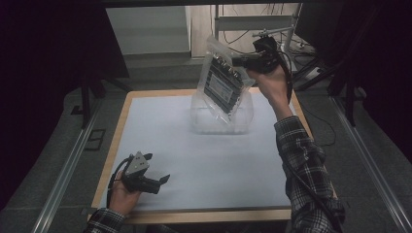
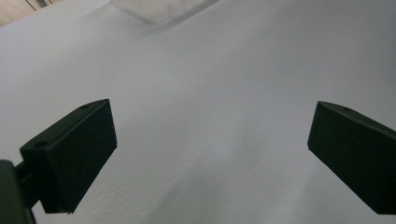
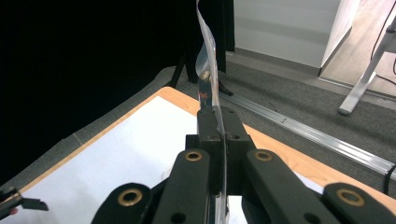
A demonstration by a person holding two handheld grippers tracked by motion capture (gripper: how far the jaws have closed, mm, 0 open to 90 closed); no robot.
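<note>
Both tools, hand-held

Left tool point(image 1: 156, 171) low, jaws wide apart; right tool point(image 1: 241, 61) raised at arm's length, jaws clamped together.

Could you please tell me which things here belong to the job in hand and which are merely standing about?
In the job:
- right gripper, shut on the bag's edge
- clear bag with a dark flat item inside, held up in the air
- clear plastic tub beneath it

Standing about:
- left gripper, open, low over the table
- metal stand beyond the table

Black jaws spread wide over white table point(image 2: 224, 93); nothing between.
</note>
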